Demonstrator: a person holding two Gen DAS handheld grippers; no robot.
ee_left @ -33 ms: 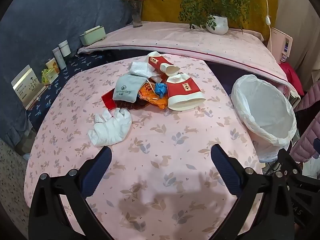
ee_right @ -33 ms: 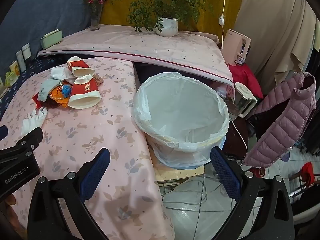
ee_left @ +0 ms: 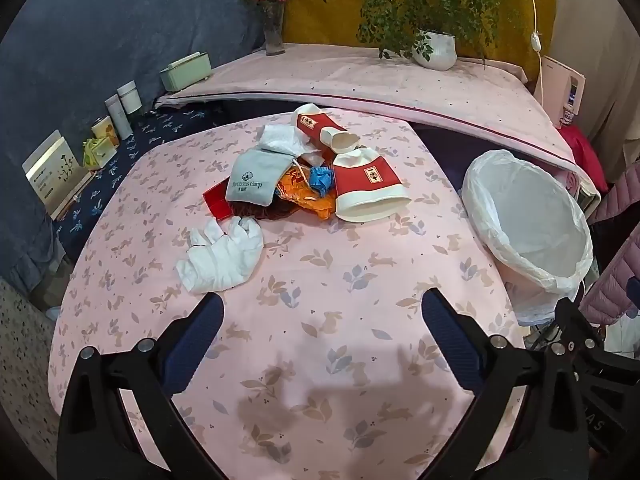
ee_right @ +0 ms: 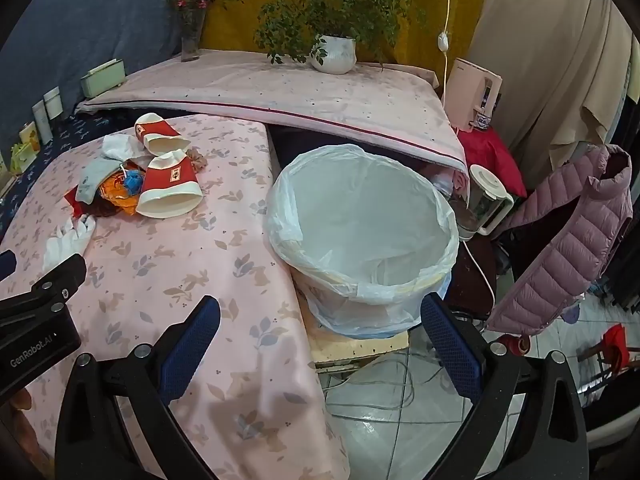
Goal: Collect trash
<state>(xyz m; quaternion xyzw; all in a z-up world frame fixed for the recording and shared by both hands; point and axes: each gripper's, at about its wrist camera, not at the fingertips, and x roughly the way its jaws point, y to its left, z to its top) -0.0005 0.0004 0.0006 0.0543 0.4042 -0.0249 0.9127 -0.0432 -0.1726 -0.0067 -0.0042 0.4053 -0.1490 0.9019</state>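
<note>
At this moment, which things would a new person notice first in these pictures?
Probably the heap of trash in the middle of the pink table, with two red-and-white paper cups on top and a white glove lying in front of it. Next, the white-lined trash bin standing empty beside the table's right edge.

Home rm: cloth-covered table point(ee_left: 320, 300), potted plant point(ee_left: 436, 50), hung jacket point(ee_right: 568, 240)

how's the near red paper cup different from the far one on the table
The near cup looks larger and lies squashed flat with its mouth towards the camera; the far cup looks smaller, its mouth crumpled and turned rightward. Both are red with cream rims, lying on their sides in the trash pile.
</note>
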